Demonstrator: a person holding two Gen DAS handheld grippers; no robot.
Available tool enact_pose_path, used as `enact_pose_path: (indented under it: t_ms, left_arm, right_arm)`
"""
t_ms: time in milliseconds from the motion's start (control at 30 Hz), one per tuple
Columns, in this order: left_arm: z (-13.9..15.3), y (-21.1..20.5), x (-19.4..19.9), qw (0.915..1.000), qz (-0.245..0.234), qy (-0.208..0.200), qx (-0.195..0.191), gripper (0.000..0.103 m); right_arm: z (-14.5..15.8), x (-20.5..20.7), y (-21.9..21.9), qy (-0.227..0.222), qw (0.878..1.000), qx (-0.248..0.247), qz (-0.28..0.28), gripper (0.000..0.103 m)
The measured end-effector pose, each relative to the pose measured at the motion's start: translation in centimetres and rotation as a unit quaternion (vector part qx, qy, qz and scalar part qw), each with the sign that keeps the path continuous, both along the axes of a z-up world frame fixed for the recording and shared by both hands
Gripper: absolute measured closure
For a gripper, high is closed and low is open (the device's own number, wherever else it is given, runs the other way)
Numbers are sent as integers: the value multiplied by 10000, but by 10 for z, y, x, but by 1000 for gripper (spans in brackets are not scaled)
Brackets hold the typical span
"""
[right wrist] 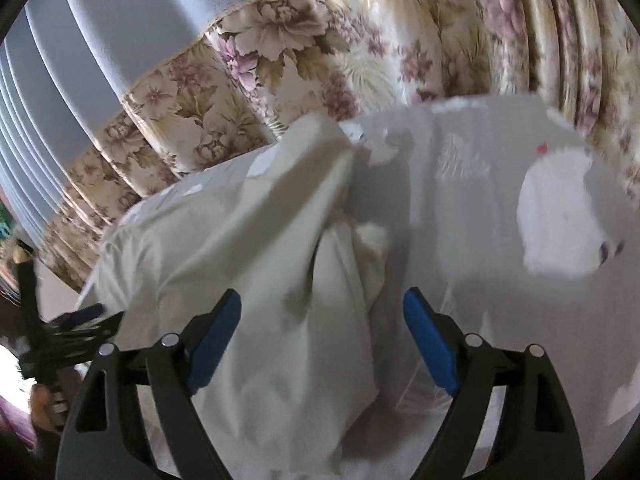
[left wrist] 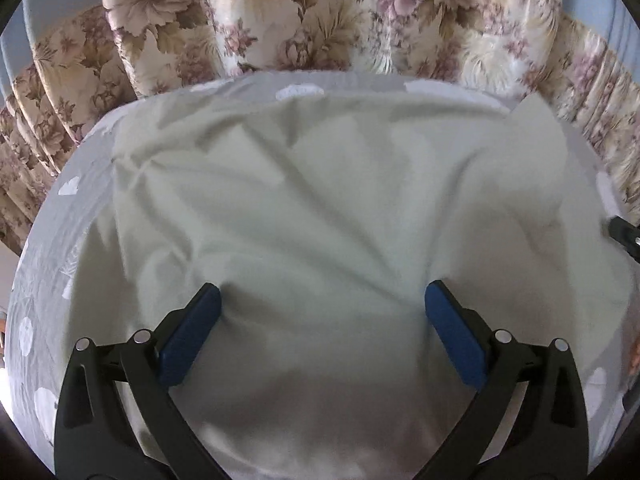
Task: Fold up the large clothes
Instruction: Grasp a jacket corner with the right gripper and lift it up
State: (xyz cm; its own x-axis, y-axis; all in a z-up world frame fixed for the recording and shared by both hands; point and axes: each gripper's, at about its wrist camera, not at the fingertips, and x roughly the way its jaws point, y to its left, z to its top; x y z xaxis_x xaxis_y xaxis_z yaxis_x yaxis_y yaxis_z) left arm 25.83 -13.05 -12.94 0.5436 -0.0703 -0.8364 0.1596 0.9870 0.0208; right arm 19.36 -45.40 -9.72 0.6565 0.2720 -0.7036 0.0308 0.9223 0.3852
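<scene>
A large cream garment (left wrist: 320,200) lies spread and wrinkled on a grey bedsheet (left wrist: 52,280) with white prints. My left gripper (left wrist: 322,304) is open, its blue pads (left wrist: 192,332) wide apart just above the near part of the cloth. In the right wrist view the garment (right wrist: 248,248) lies bunched at its right edge, with a raised corner at the far end. My right gripper (right wrist: 322,312) is open over that bunched edge and holds nothing. The left gripper (right wrist: 80,320) shows at the far left of the right wrist view.
Floral curtains (left wrist: 280,20) hang behind the bed, with a pale blue wall (right wrist: 120,20) above. The grey sheet (right wrist: 460,200) carries a large white print (right wrist: 560,220) to the right of the garment. The right gripper's black tip (left wrist: 624,234) shows at the right edge.
</scene>
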Motion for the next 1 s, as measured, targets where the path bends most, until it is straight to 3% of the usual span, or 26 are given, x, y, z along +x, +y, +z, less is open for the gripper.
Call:
enact_pose_path:
  t_ms: [200, 300, 433, 500, 833, 967, 1000]
  left_arm:
    - [-8, -1, 8, 9999, -5, 29, 116, 3]
    - [-8, -2, 8, 9999, 70, 15, 142, 3]
    - [-8, -2, 8, 9999, 97, -22, 104, 3]
    - [-8, -1, 7, 9999, 111, -47, 86, 3]
    - [-5, -1, 6, 10000, 85, 8, 37, 3]
    - [-6, -1, 7, 10000, 49, 12, 80, 3]
    - [-6, -2, 8, 9999, 41, 16, 103, 3]
  right_arm:
    - [-4, -16, 2, 155, 9995, -217, -145, 19]
    - [-2, -28, 6, 4, 9995, -226, -218, 20]
    - [-9, -35, -2, 9, 9988, 187, -458, 35]
    - [-17, -33, -1, 125, 9983, 317, -480, 37]
    - [-19, 4, 44, 73, 9998, -127, -165, 42]
    - [-16, 13, 42, 96, 9998, 54, -161, 58]
    - [-13, 13, 43, 99, 9999, 30, -131, 67]
